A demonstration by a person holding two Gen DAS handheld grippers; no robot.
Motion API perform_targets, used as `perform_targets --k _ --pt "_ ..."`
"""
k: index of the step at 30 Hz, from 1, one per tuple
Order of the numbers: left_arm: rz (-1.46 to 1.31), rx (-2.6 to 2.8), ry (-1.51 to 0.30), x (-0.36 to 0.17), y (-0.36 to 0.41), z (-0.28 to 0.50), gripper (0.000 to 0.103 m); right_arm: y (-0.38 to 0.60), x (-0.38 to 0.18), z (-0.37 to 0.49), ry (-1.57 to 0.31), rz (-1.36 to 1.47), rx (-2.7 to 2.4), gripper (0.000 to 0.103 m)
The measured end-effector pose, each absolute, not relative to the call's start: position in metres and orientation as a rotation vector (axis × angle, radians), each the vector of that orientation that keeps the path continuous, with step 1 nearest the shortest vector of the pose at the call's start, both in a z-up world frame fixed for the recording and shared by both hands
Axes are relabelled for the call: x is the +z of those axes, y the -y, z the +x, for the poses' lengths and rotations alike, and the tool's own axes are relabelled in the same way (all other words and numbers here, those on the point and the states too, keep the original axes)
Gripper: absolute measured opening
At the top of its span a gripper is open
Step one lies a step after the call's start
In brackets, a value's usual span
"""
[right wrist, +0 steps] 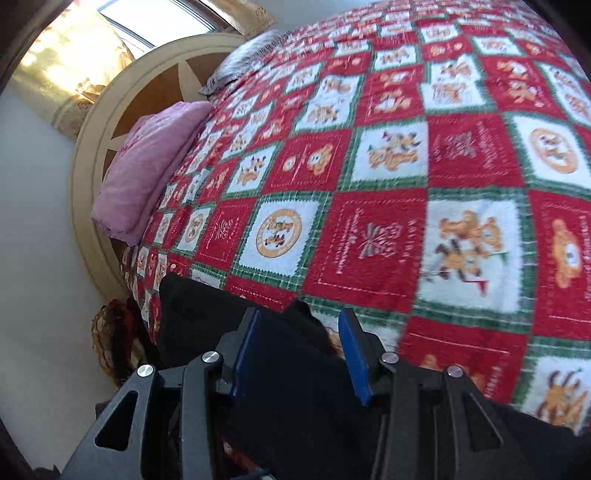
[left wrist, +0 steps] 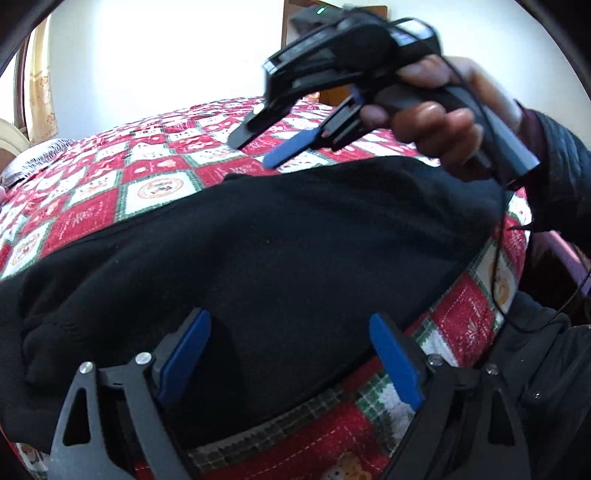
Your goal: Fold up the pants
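Black pants [left wrist: 280, 251] lie folded in a broad bundle on the red, white and green patterned blanket [left wrist: 155, 173]. My left gripper [left wrist: 290, 321] is open just above the near edge of the pants, blue pads apart with nothing between them. My right gripper [left wrist: 255, 155] shows in the left wrist view, held in a hand above the far edge of the pants, jaws apart and empty. In the right wrist view the right gripper [right wrist: 299, 317] is open above the pants' edge [right wrist: 192, 314], and black fabric fills the space below it.
The blanket [right wrist: 406, 184] covers a bed. A pink folded cloth [right wrist: 147, 162] lies against the cream round headboard [right wrist: 110, 92]. A grey cloth [right wrist: 243, 59] lies further along the bed edge. A curtained window [right wrist: 110, 29] is behind the headboard. The person's dark sleeve [left wrist: 561, 177] is at the right.
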State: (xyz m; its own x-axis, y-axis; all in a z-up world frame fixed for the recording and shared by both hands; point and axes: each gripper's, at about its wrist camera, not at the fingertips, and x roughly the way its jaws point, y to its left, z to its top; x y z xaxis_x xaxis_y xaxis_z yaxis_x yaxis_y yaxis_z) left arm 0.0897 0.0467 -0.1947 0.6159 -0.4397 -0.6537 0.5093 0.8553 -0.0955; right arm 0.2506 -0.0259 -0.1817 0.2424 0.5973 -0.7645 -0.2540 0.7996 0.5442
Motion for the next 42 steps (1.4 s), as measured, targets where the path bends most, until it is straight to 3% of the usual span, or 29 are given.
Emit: perform_targets --k 2,5,9,16,27,29,31,32,36,42 --pt "0.087 -0.555 -0.721 -0.195 -0.048 0.090 0.090 0.021 -0.192 0.255 -1.230 0.354 0.595 0.037" --pt "0.088 -0.565 -0.713 -0.196 -0.049 0.089 0.090 0.020 -0.210 0.263 -1.277 0.414 0.575 0.035" --pt "0.082 -0.569 -0.708 -0.196 -0.050 0.090 0.090 0.028 -0.213 0.262 -1.275 0.522 0.603 0.006" --pt "0.021 -0.569 -0.691 -0.192 -0.057 0.089 0.091 0.013 -0.152 0.231 -1.060 0.400 0.654 0.004" --pt "0.074 -0.550 -0.692 -0.189 -0.050 0.085 0.091 0.017 -0.206 0.259 -1.098 0.320 0.546 0.006" --pt "0.071 -0.537 -0.686 -0.181 -0.056 0.086 0.091 0.021 -0.199 0.253 -1.085 0.303 0.567 0.009" --pt "0.077 -0.499 -0.661 -0.172 -0.071 0.087 0.091 0.028 -0.189 0.243 -1.064 0.266 0.555 0.033" --pt "0.075 -0.478 -0.650 -0.169 -0.080 0.087 0.091 0.033 -0.183 0.235 -1.050 0.261 0.560 0.036" --pt "0.023 -0.336 -0.618 -0.159 -0.129 0.093 0.098 0.042 -0.164 0.193 -0.993 0.203 0.589 0.037" --pt "-0.149 -0.158 -0.665 -0.173 -0.188 0.107 0.098 0.016 -0.177 0.129 -1.036 0.030 0.643 0.037"
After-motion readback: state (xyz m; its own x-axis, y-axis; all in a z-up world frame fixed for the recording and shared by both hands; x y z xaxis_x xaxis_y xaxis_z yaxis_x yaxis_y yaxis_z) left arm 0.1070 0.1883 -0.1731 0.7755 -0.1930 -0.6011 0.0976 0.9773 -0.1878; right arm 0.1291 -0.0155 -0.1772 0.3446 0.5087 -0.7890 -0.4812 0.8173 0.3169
